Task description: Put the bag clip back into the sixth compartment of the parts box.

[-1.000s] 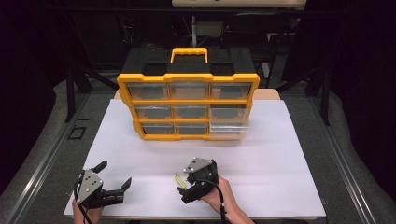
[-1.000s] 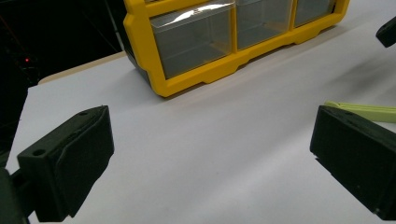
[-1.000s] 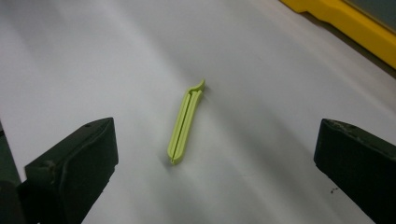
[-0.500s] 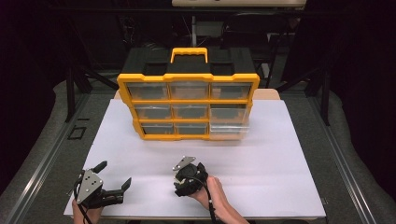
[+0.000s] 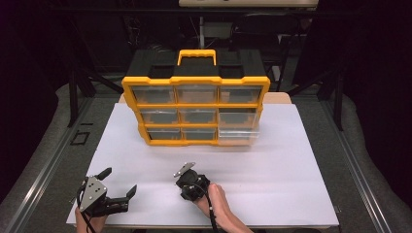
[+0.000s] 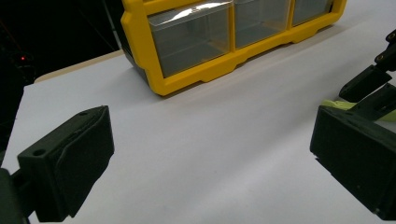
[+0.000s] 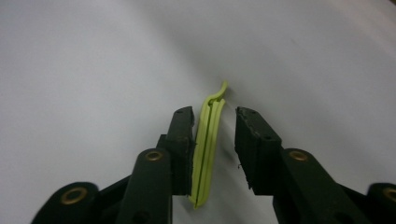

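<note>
Down near the front edge of the white table sheet (image 5: 291, 160), well in front of the yellow drawer organizer (image 5: 196, 110), the right gripper (image 5: 190, 180) points at the sheet with a thin yellow-green plastic strip (image 7: 207, 149) standing on edge between its jaws. In the right gripper view the strip leans against the left-hand pad, while a clear gap remains between it and the other pad, so the jaws are narrow but not clamped on it; they have just been closing around it. The strip's far tip curls over just past the pads, and its near end reaches down toward the gripper's body. The person's right hand (image 5: 219, 206) holds this gripper from behind, its cable trailing back over the wrist.

Further from the organizer's right side and off toward its left front, the left gripper (image 5: 115, 189) lies low over the sheet's near corner, jaws spread wide with nothing between them. In the left gripper view its two black pads (image 6: 70, 163) stand far apart, bare white sheet between them, and a bit of the strip shows at the right edge by the other gripper.

The organizer stands upright at the back of the sheet, its carry handle (image 5: 196, 56) on top and three rows of clear drawers facing the person; the lower right drawer (image 5: 236, 137) sits pulled out slightly.
</note>
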Tool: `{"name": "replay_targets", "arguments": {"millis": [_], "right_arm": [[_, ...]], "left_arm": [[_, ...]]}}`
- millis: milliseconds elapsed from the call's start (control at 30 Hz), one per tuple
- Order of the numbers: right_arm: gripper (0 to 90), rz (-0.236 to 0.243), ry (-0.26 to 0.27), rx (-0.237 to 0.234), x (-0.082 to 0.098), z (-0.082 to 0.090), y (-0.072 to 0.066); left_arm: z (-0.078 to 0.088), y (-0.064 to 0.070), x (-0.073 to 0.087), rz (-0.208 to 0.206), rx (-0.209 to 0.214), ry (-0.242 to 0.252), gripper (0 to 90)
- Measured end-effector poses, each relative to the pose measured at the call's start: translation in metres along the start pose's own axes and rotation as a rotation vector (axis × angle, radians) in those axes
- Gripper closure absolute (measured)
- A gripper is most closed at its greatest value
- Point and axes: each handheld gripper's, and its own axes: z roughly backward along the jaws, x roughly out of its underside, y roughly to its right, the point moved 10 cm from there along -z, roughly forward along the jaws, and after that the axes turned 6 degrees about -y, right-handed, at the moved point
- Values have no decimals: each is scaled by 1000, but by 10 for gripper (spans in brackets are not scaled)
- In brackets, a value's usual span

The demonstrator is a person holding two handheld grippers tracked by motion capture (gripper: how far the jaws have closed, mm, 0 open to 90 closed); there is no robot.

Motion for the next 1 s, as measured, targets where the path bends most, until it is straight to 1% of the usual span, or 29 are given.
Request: {"name": "replay_targets", "arguments": {"millis": [33, 67, 133, 167, 200, 233, 300, 333, 500, 567, 600, 667, 700, 800, 833, 900, 1000], "right_arm": [[682, 0, 0, 0, 0, 0, 0], [718, -2, -1, -7, 0, -1, -1], [747, -2, -7, -13, 1, -1, -1], [764, -2, -12, -9, 1, -1, -1], [778, -5, 1, -43, 0, -2, -4], [794, -9, 0, -45, 0, -2, -4], [797, -6, -10, -25, 1, -1, -2], [799, -16, -8, -33, 1, -2, -2], [802, -14, -18, -46, 2, 1, 0], [802, -12, -12, -65, 2, 3, 0], [802, -9, -14, -58, 2, 4, 1], [802, -14, -9, -68, 2, 6, 3], [802, -14, -9, -68, 2, 6, 3], [802, -8, -19, -65, 5, 10, 8], [802, -12, -12, -88, 5, 11, 8], [802, -16, -20, -70, 8, 14, 12], [802, -20, -20, -71, 10, 17, 16]], "left_arm": [[0, 0, 0, 0, 0, 0, 0], [0, 0, 0, -2, 1, -4, 0], [0, 0, 1, -5, 3, -7, 0], [0, 0, 1, -5, 3, -7, 0], [0, 0, 1, -6, 3, -8, 0], [0, 0, 1, -5, 5, -8, 0], [-1, 0, 1, -5, 4, -7, 0], [0, 0, 1, -5, 6, -8, 0], [0, 0, 1, -5, 5, -7, 0], [0, 0, 1, -5, 6, -7, 0], [0, 0, 1, -5, 6, -7, 0], [0, 0, 1, -5, 6, -7, 0], [0, 0, 1, -5, 6, -7, 0], [0, 0, 1, -5, 5, -7, 0], [0, 0, 1, -4, 5, -7, 0], [0, 0, 1, -5, 4, -8, 0], [0, 0, 1, -5, 4, -7, 0]]}}
